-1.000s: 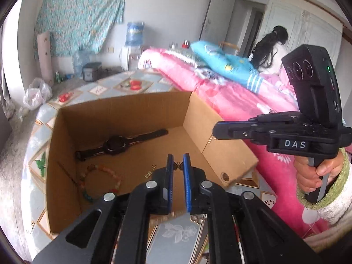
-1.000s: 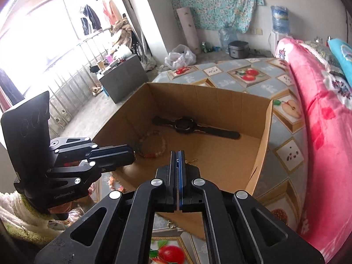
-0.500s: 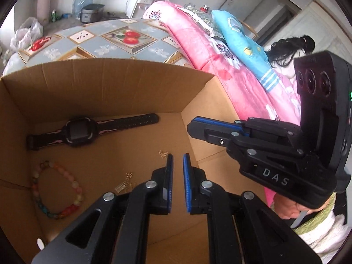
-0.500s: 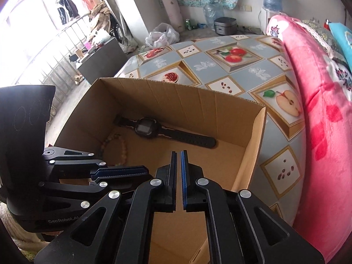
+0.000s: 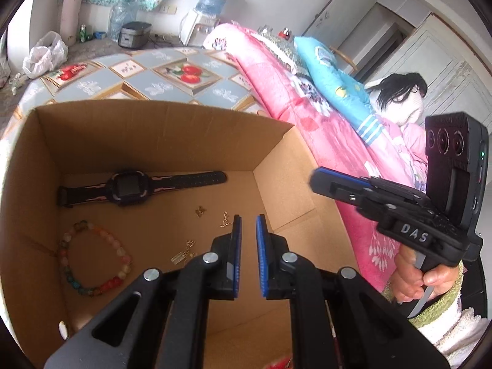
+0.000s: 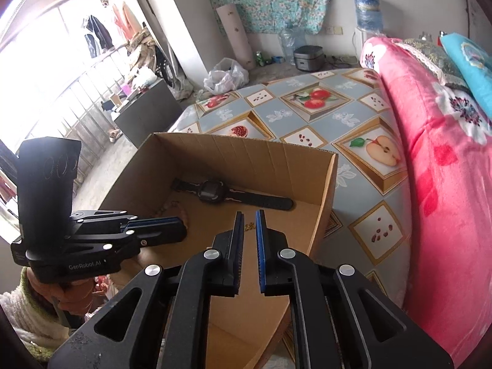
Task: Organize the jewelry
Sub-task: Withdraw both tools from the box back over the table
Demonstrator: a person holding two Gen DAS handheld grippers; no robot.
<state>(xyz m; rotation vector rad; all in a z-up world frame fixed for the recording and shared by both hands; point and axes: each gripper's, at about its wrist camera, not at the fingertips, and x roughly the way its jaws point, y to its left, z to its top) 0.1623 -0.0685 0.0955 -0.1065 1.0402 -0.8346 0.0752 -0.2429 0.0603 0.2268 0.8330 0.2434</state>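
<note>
An open cardboard box (image 5: 276, 160) (image 6: 326, 203) holds a black watch (image 5: 132, 184) (image 6: 212, 195), a bracelet of coloured beads (image 5: 92, 261) and small gold pieces (image 5: 200, 211) on its floor. My left gripper (image 5: 247, 224) hangs over the box's right half near the gold pieces, all but shut, with only a thin slit and nothing in it. My right gripper (image 6: 248, 218) is above the box's near right part; its jaws are opening and nothing is between them. Each gripper shows in the other's view: the right one (image 5: 319, 180), the left one (image 6: 181, 227).
The box stands on a table with a fruit-patterned cloth (image 6: 307, 98). A pink floral blanket (image 6: 446, 169) rises along the right. A person with dark hair (image 5: 399, 92) is behind it. Bags, a cooker and a water dispenser stand on the far floor.
Both grippers have moved forward over the box, which now fills more of each view. The right jaws, pressed together a second ago, have parted slightly. The left view has rolled.
</note>
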